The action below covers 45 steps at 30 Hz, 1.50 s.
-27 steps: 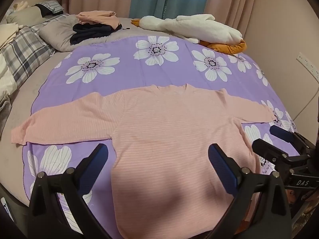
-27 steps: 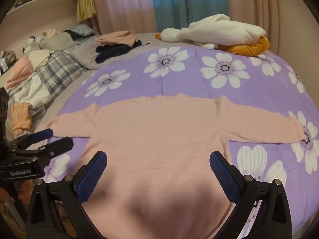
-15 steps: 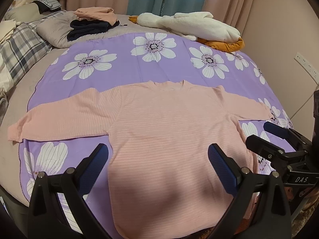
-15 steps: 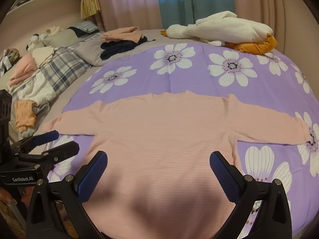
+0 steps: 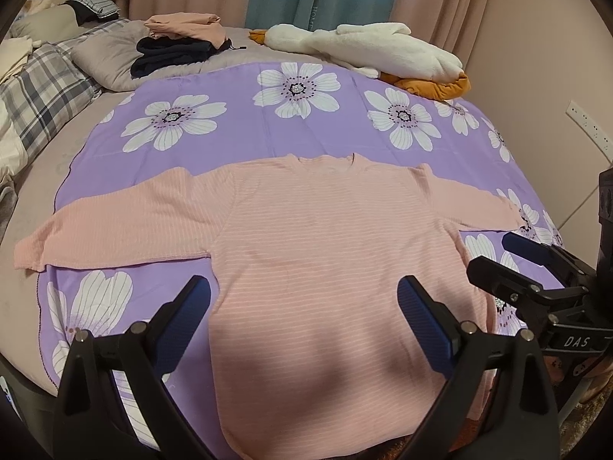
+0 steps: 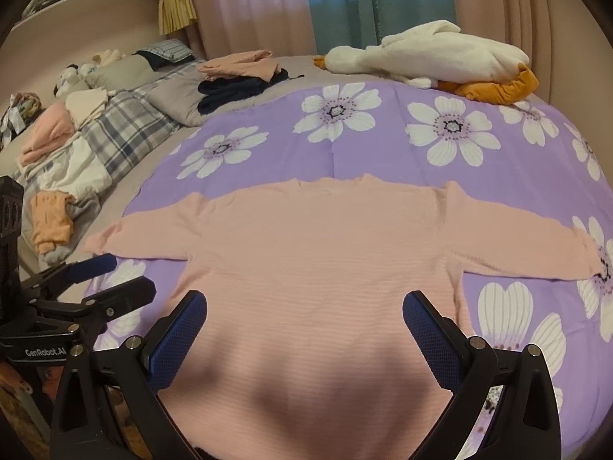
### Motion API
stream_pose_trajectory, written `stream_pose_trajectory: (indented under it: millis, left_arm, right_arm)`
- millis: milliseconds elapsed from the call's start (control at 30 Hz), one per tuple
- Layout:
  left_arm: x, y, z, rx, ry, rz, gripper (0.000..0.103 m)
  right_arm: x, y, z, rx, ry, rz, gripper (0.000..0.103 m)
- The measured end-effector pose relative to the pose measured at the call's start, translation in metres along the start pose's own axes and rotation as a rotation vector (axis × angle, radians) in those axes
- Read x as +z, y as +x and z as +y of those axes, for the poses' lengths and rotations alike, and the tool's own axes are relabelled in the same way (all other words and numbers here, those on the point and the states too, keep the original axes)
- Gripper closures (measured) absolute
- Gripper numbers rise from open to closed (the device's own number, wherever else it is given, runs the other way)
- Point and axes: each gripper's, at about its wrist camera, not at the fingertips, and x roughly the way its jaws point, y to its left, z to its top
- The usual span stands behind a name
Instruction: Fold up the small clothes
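Observation:
A pink long-sleeved striped top lies flat, sleeves spread, on a purple flowered sheet; it also shows in the right wrist view. My left gripper is open and empty above the top's lower body. My right gripper is open and empty above the hem. In the left wrist view the right gripper sits at the right, by the top's side. In the right wrist view the left gripper sits at the left, under the left sleeve.
A stack of folded pink and dark clothes and a white and orange plush goose lie at the far side of the bed. A plaid quilt and loose garments lie at the left. A wall socket is at the right.
Both grippers have risen and drawn back slightly, so the top sits a little farther off. The top has not moved. Both grippers stay open.

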Motion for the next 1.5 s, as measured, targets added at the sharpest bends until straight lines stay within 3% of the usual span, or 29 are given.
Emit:
stream_pose_trajectory:
  millis: [567,633,933,1500]
  left_arm:
    - [0.001,-0.015,0.012,-0.042,-0.014,-0.016,0.005]
    - [0.0,-0.017,0.013,-0.048,-0.013,-0.019,0.005]
    - [-0.001,-0.02,0.015,-0.056,-0.012,-0.014,0.005]
    - [0.005,-0.014,0.021,-0.058,-0.028,0.0,0.005]
  right_arm:
    - [0.0,-0.006,0.008,-0.002,0.004,-0.058,0.001]
    - [0.0,-0.006,0.007,-0.022,-0.001,-0.026,0.001]
    - [0.001,-0.007,0.003,-0.04,0.005,-0.034,0.001]
    - [0.001,-0.001,0.004,-0.025,0.026,-0.019,0.001]
